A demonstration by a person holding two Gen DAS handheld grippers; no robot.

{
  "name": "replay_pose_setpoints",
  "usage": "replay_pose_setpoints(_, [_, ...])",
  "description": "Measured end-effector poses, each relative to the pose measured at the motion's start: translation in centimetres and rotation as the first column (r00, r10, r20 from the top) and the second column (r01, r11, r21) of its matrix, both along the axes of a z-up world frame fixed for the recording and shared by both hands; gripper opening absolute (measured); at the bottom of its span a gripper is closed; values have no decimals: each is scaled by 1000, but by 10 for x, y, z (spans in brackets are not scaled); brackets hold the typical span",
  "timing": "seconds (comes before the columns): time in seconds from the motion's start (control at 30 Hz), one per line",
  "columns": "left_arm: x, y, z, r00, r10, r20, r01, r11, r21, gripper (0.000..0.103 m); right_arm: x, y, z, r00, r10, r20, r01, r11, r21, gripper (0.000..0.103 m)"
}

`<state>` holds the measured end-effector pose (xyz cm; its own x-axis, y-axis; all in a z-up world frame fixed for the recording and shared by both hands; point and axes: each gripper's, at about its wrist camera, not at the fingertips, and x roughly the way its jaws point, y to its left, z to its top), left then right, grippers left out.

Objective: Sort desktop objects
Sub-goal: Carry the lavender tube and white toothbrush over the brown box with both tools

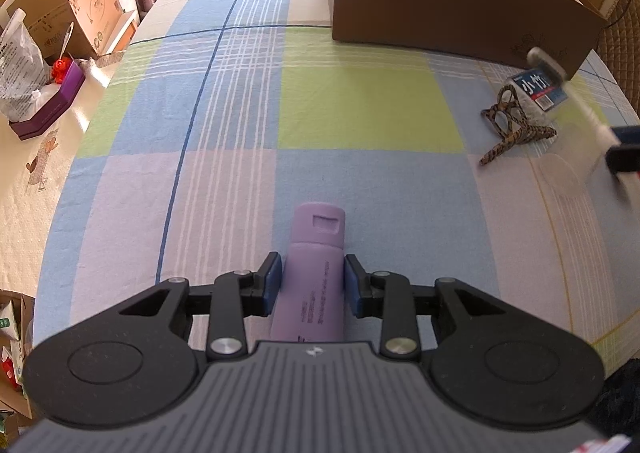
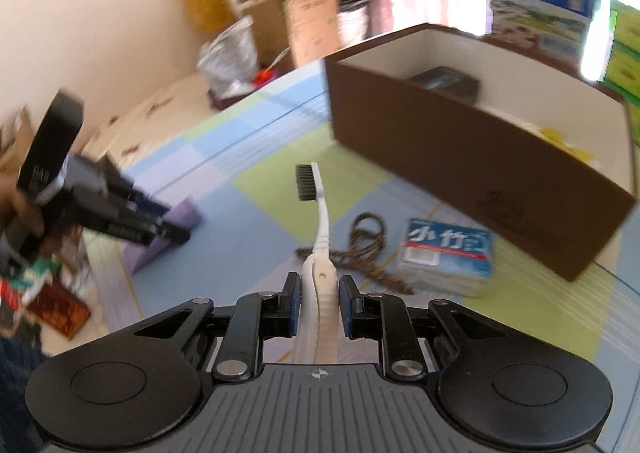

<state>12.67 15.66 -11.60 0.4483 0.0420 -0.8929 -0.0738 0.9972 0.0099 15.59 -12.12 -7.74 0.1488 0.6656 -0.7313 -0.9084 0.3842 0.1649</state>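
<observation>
A lilac tube [image 1: 314, 281] lies lengthwise on the checked cloth [image 1: 360, 113], cap pointing away. My left gripper [image 1: 313, 285] is shut on its body, blue pads against both sides. The right wrist view shows the same gripper [image 2: 172, 231] blurred at the left, on the lilac tube [image 2: 182, 215]. My right gripper [image 2: 320, 293] is shut on the handle of a white toothbrush [image 2: 320, 221], whose black bristles point up and away above the cloth. In the left wrist view the toothbrush [image 1: 588, 109] is a blur at the far right.
An open brown box [image 2: 460, 157] stands at the back right with a dark item [image 2: 444, 83] and something yellow [image 2: 560, 137] inside. A blue tissue pack [image 2: 444, 257] and a patterned cord [image 2: 364, 245] lie in front of it. Cartons and a purple case [image 1: 52, 101] crowd the left side table.
</observation>
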Motion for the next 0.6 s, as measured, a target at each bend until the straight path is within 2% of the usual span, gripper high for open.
replay_pose_setpoints(0.17, [7,-5,4,1000,-23,14,24,1000,-17,27,13,-19,13,992,-126,-1,126,991,35,17])
replay_pose_setpoints(0.33, [15,-11,19,996,-53,67,56,998,-31,27,28,-38,24,975,-223,5,222,973,56,17])
replay_pose_setpoints(0.6, [31,-26,52,979,-116,167,123,992,-30,27,43,-56,34,953,-303,17,301,951,74,17])
